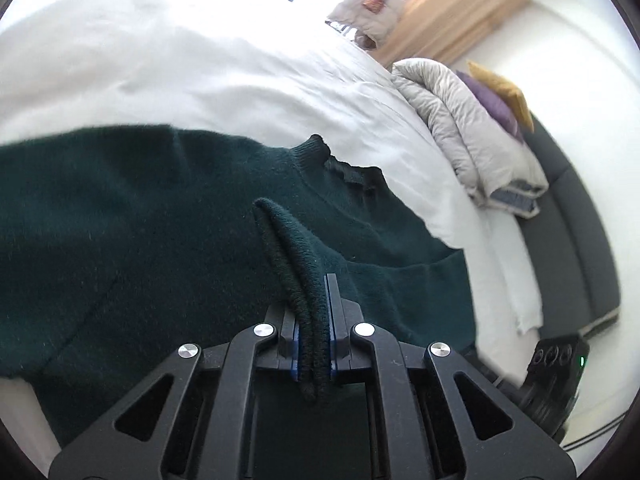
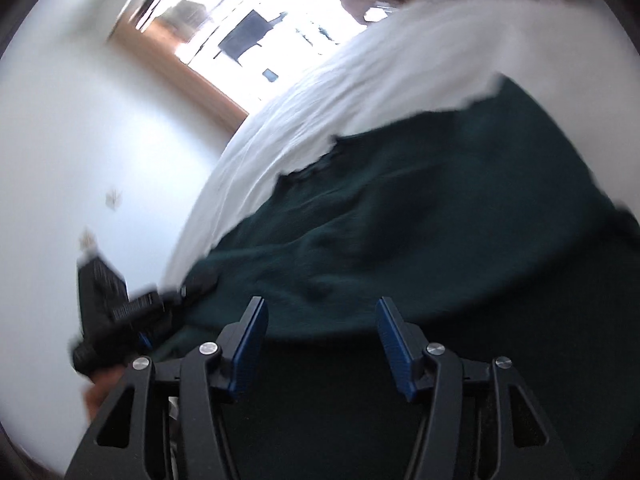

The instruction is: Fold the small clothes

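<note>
Spread across the white bedsheet (image 1: 248,80), the dark green sweater (image 1: 120,220) lies mostly flat. In the left wrist view its ribbed collar (image 1: 320,148) sits at the top edge of the garment, toward the far side of the bed, and the body runs back from there toward the camera; the cloth also stretches broadly to the left of the frame. One ribbed edge of the sweater, doubled over, is lifted off the rest and rises as a narrow ridge. It runs straight into the left gripper (image 1: 313,332), whose blue pads are pressed together on that fold, so the knit is pinched between them.

From the right wrist view the sweater (image 2: 440,220) fills the lower right, its ragged upper edge lying against the sheet (image 2: 320,112); this picture is blurred, so finer detail is lost. Above the cloth, the right gripper (image 2: 322,344) has its blue pads (image 2: 250,348) standing well apart with nothing between them. The other black tool shows at the lower left of that view, at the sweater's edge.

Beyond the sweater, a pale grey quilted blanket (image 1: 460,120) is heaped near the bed's right edge, with a purple item (image 1: 496,108) and a mustard-yellow one (image 1: 504,88) beside it. A dark grey mattress edge or bench (image 1: 580,240) runs along the right. A wooden panel (image 1: 452,4) and a bright window lie farther back.
</note>
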`<state>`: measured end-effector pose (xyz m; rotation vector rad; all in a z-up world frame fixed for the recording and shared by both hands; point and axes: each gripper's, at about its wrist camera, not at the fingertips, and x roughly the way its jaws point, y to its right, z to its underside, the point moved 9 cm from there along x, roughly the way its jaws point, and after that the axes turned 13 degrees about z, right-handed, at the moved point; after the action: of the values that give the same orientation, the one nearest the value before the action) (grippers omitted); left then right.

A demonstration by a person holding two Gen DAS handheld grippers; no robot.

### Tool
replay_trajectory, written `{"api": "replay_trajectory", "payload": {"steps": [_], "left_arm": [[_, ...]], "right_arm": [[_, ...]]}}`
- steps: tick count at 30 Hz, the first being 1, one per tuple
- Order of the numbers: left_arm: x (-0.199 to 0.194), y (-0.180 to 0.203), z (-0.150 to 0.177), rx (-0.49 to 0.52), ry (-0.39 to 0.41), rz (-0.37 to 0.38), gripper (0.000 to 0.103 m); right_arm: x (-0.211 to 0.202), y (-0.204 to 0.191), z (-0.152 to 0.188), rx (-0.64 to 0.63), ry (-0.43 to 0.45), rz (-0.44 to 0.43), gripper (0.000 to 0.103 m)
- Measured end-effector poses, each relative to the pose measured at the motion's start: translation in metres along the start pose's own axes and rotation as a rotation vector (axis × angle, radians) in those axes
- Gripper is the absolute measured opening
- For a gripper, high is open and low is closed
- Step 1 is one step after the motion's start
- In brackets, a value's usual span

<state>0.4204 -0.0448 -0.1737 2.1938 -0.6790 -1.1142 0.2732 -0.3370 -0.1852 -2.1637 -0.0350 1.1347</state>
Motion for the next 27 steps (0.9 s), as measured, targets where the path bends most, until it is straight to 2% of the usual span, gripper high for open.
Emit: {"api": "replay_trajectory", "payload": {"steps": [3,5,10,13,16,20,23,27], "left_arm": [[0.004,0.006,0.001,0.049,0.003,-0.015,0.008],[0.003,0.011,0.004,0.054,0.002,0.007,0.008],[0.003,0.016,0.012,0.041,0.012,0.041,0.008],[-0.002,0.015,0.015,0.022,0.014,0.063,0.008],[-0.007,0.017,0.012,0.002,0.021,0.099,0.008],[-0.008,0.019,0.011,-0.007,0.023,0.115,0.008],[-0.005,0.017,0.012,-0.011,0.022,0.108,0.008],[0.003,0.015,0.016,-0.006,0.012,0.099,0.008]], "right_arm": [[-0.001,0.038,-0.009,0.24,-0.028,-0.091,0.057],[-0.003,0.05,-0.012,0.333,-0.023,-0.138,0.054],[-0.012,0.067,-0.008,0.544,0.002,-0.165,0.055],[-0.014,0.078,-0.009,0.571,0.035,-0.138,0.054],[-0.012,0.083,-0.024,0.578,0.046,-0.141,0.055],[-0.003,0.075,-0.055,0.536,0.063,-0.204,0.056],[-0.002,0.083,-0.08,0.536,0.14,-0.205,0.057],[-0.016,0.097,-0.094,0.546,0.234,-0.232,0.057]]}}
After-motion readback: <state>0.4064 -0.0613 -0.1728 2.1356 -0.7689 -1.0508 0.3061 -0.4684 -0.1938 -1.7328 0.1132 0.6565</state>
